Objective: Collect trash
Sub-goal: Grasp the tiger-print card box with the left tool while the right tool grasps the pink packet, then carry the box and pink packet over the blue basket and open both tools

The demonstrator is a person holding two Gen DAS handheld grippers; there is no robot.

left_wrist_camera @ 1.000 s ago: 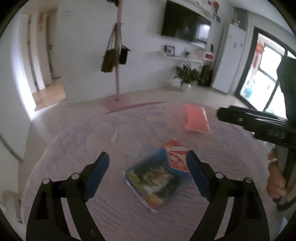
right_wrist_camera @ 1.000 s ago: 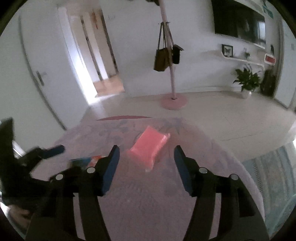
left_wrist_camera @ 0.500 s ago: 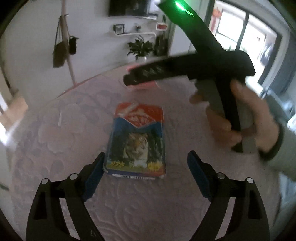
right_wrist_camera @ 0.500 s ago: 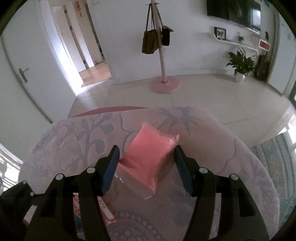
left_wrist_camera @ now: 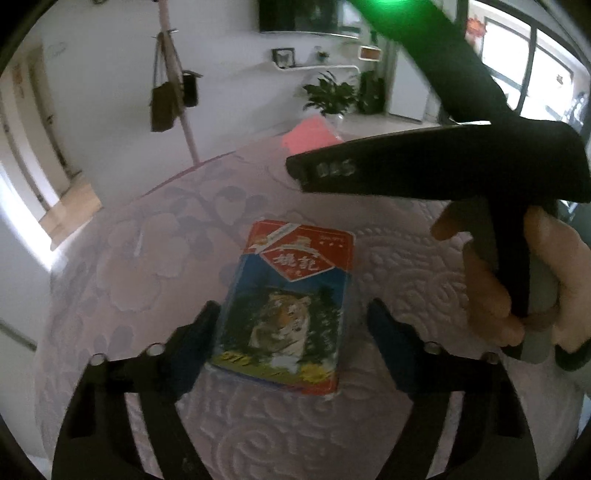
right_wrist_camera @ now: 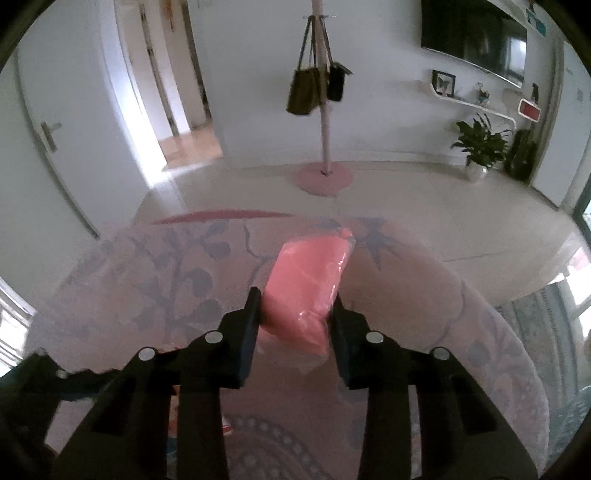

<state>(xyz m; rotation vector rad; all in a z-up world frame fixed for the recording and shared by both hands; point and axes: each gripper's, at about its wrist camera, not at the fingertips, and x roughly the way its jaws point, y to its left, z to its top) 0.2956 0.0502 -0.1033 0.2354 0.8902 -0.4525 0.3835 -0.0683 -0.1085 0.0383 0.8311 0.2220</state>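
Observation:
A flat blue and red packet with a tiger picture [left_wrist_camera: 290, 306] lies on the round table with a pale floral cloth [left_wrist_camera: 147, 266]. My left gripper [left_wrist_camera: 293, 325] is open, its fingers on either side of the packet's near end. A pink plastic packet [right_wrist_camera: 306, 284] lies further across the table; it also shows in the left wrist view [left_wrist_camera: 312, 134]. My right gripper [right_wrist_camera: 295, 310] has closed onto the pink packet's near end, both pads touching its sides. The right gripper's body [left_wrist_camera: 424, 166] and the hand holding it cross the left wrist view.
The table's far edge [right_wrist_camera: 229, 218] drops to a tiled floor. A pink coat stand with hanging bags [right_wrist_camera: 325, 110] stands beyond it. A potted plant [right_wrist_camera: 480, 147] and a wall television [right_wrist_camera: 476, 33] are at the right. An open doorway [right_wrist_camera: 177, 92] is at the left.
My left gripper has come down and forward, so its fingers now flank the tiger packet. My right gripper has moved onto the pink packet and narrowed from wide open to gripping it.

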